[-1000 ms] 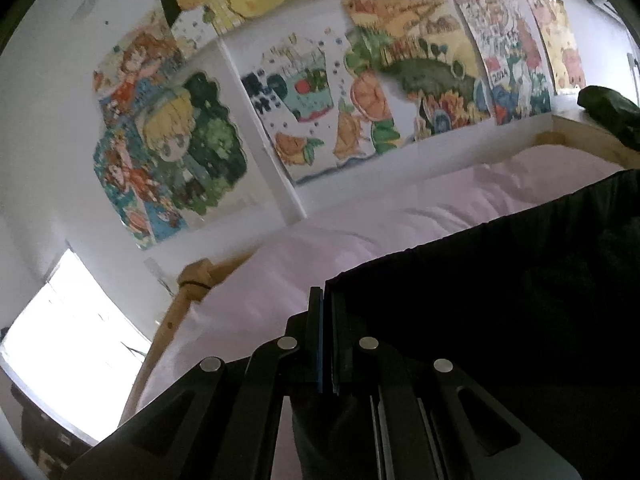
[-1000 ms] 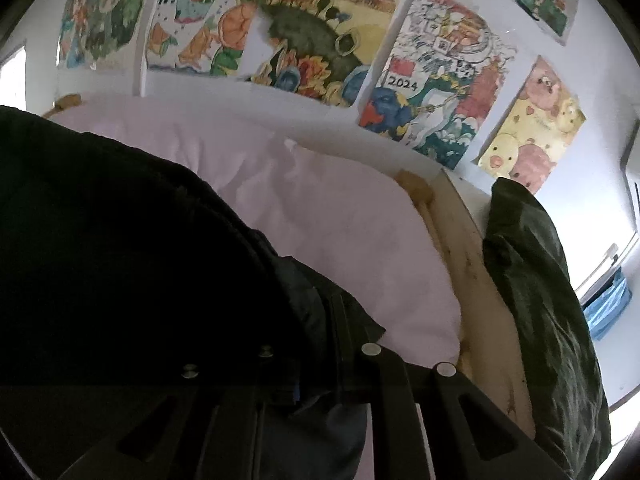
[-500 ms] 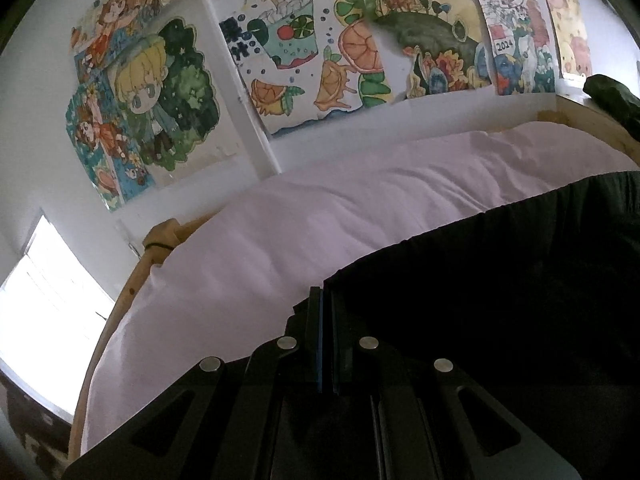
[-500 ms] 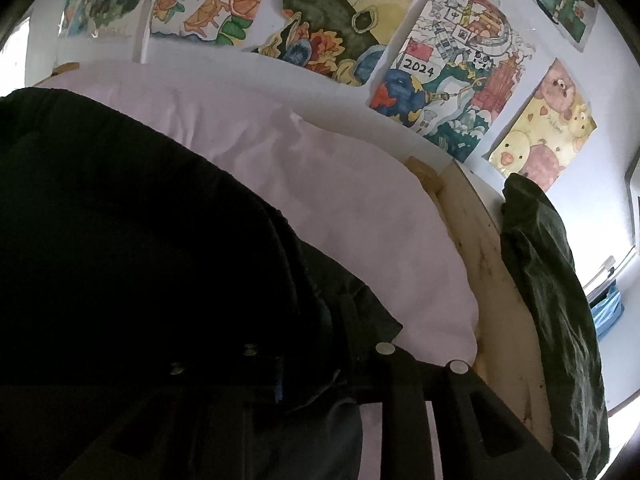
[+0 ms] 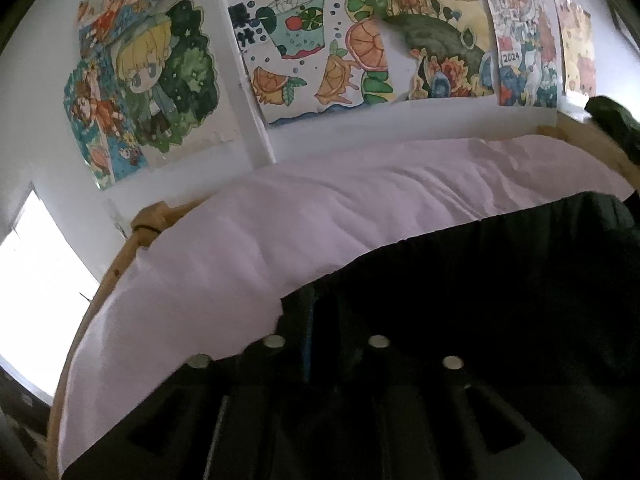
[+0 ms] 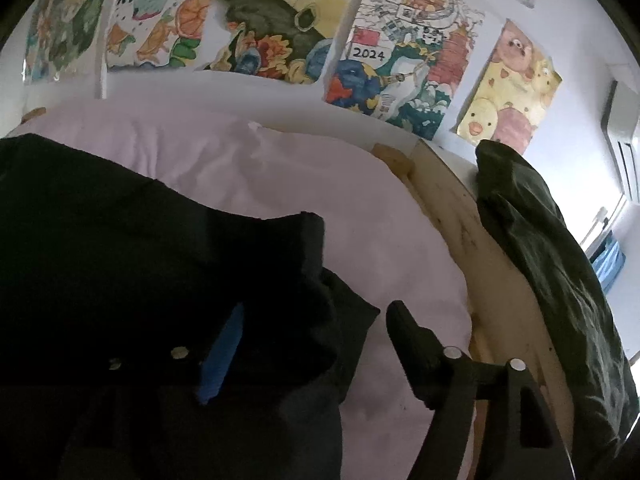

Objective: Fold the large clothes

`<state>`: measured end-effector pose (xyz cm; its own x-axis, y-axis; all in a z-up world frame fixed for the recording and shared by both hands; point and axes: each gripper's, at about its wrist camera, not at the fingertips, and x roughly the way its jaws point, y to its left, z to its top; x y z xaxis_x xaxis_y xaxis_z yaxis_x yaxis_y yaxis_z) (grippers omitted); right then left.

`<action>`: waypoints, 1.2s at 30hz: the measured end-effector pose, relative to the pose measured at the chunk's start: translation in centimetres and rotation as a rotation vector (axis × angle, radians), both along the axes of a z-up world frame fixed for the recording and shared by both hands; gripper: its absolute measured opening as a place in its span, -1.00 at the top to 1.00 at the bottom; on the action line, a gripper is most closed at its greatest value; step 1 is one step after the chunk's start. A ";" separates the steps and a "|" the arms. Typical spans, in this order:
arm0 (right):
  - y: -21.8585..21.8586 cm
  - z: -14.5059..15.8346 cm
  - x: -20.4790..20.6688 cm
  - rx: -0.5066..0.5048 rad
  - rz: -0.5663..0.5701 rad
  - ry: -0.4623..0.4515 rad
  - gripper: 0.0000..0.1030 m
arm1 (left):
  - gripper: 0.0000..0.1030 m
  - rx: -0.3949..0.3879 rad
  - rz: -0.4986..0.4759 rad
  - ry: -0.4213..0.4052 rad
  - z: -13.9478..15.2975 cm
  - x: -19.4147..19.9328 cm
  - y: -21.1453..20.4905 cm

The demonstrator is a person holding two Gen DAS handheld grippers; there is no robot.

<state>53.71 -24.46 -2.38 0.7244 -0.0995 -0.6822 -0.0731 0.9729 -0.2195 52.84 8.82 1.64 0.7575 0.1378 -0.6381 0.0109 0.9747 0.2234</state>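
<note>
Before you is the wall point(image 5: 48, 92), white and covered with drawings point(image 6: 276, 28): a cartoon figure, cut oranges, a dark green shape, a sheet marked 2024, yellow chicks. A bright window point(image 5: 36, 280) shows at the far left of the left wrist view.

Below the wall lies the bed point(image 5: 280, 232) under a pale pink cover, with a wooden frame point(image 6: 492, 264) along its edges. A dark green bundle point(image 6: 560, 280) sits on the frame at the right side, apart from your work.

The garment point(image 6: 120, 248), black, lies spread on the near part of the bed, its far edge running across the pink cover in both views. At the right its corner is bunched up and folded over.

Your right gripper point(image 6: 308, 332) has its jaws opening. They stand wide apart, one finger point(image 6: 416, 344) bare over the pink cover, the other's blue pad point(image 6: 224, 352) against the dark cloth. The bunched corner lies between them, no longer pinched.

Your left gripper point(image 5: 324, 320) is also opening, its jaws only a little apart. The garment's near left corner lies right at its tips; whether the pads press on the cloth, you cannot tell, since all there is black on black.
</note>
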 end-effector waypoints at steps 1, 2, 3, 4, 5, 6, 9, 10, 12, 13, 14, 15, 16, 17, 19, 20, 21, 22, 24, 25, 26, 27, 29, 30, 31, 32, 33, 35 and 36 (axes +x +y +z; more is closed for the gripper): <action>-0.1 0.0 -0.1 0.001 -0.002 -0.005 -0.49 | 0.35 -0.012 -0.001 0.000 0.1 0.0 0.1; -0.1 0.0 -0.3 0.003 -0.004 -0.009 -0.51 | 0.18 -0.029 -0.004 -0.003 0.2 -0.2 0.1; -0.2 0.0 -0.4 0.006 -0.005 -0.014 -0.54 | -0.12 -0.049 -0.007 -0.010 0.4 -0.4 0.1; -0.3 0.0 -0.5 0.011 -0.005 -0.017 -0.55 | -0.35 -0.058 -0.003 -0.016 0.5 -0.6 0.1; -0.4 0.0 -0.5 0.015 -0.006 -0.020 -0.55 | -0.47 -0.068 0.009 -0.021 0.7 -0.7 0.1; -0.5 0.0 -0.6 0.017 -0.009 -0.021 -0.57 | -0.60 -0.086 0.019 -0.020 0.8 -0.8 0.2; -0.9 0.0 -0.9 0.030 -0.011 -0.031 -0.62 | -0.62 -0.134 0.027 -0.001 0.9 -1.2 0.6; -1.0 0.1 -1.1 0.037 -0.012 -0.038 -0.65 | -0.62 -0.142 0.035 -0.001 1.0 -1.4 0.7; -1.3 0.4 -1.6 0.054 -0.009 -0.059 -0.67 | -0.62 -0.161 0.047 -0.012 1.3 -2.1 0.8; -1.5 0.6 -2.0 0.073 0.002 -0.080 -0.68 | -0.62 -0.172 0.045 -0.016 1.4 -2.5 0.7; -1.6 0.9 -2.4 0.089 0.015 -0.098 -0.68 | -0.62 -0.186 0.036 -0.019 1.5 -3.1 0.6; -1.6 1.4 -3.1 0.108 0.034 -0.126 -0.69 | -0.62 -0.203 0.018 -0.026 1.7 -3.7 0.3; -1.7 1.8 -3.7 0.123 0.054 -0.155 -0.74 | -0.62 -0.216 -0.001 -0.032 1.8 -4.2 0.0; -1.7 2.3 -4.3 0.134 0.073 -0.177 -0.78 | -0.62 -0.228 -0.028 -0.039 1.9 -4.8 -0.4; -1.4 3.3 -5.8 0.165 0.126 -0.221 -0.87 | -0.64 -0.245 -0.101 -0.045 1.8 -6.3 -1.7; -1.2 3.6 -6.4 0.183 0.154 -0.229 -0.88 | -0.65 -0.248 -0.130 -0.044 1.7 -6.8 -2.2; -0.8 3.9 -7.1 0.208 0.189 -0.230 -0.89 | -0.66 -0.251 -0.171 -0.042 1.5 -7.6 -3.1; -0.3 4.1 -7.7 0.233 0.225 -0.225 -0.90 | -0.66 -0.254 -0.195 -0.040 1.3 -8.0 -3.6; 0.8 4.2 -8.6 0.261 0.289 -0.214 -0.91 | -0.67 -0.276 -0.258 -0.030 0.7 -8.9 -4.9; 1.7 4.1 -9.1 0.263 0.335 -0.208 -0.92 | -0.67 -0.287 -0.278 -0.025 0.4 -9.3 -5.2; 2.5 3.9 -9.5 0.260 0.365 -0.202 -0.92 | -0.67 -0.295 -0.291 -0.021 0.1 -9.4 -5.6; 3.3 3.8 -9.8 0.257 0.399 -0.196 -0.92 | -0.67 -0.301 -0.309 -0.014 -0.2 -9.7 -6.0; 4.8 3.6 -10.1 0.245 0.446 -0.192 -0.92 | -0.73 -0.287 -0.325 -0.019 -0.6 -9.8 -6.6; 5.5 3.5 -10.0 0.238 0.463 -0.193 -0.92 | -0.76 -0.273 -0.326 -0.025 -0.7 -9.8 -6.9; 6.0 3.4 -9.9 0.236 0.472 -0.194 -0.92 | -0.77 -0.264 -0.327 -0.028 -0.8 -9.7 -7.1; 6.6 3.3 -9.6 0.235 0.477 -0.192 -0.92 | -0.77 -0.255 -0.326 -0.033 -0.8 -9.5 -7.3; 7.1 3.1 -9.3 0.234 0.478 -0.187 -0.92 | -0.78 -0.252 -0.323 -0.038 -0.9 -9.5 -7.3; 8.1 2.8 -8.5 0.218 0.467 -0.178 -0.92 | -0.78 -0.247 -0.317 -0.049 -1.0 -9.1 -7.5; 8.4 2.6 -7.9 0.211 0.455 -0.173 -0.92 | -0.78 -0.239 -0.312 -0.051 -1.1 -8.8 -7.6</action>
<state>45.81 -16.02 0.20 0.7661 0.3780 -0.5198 -0.4785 0.8754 -0.0687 44.04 1.21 0.51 0.7711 -0.2517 -0.5849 0.3092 0.9510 -0.0017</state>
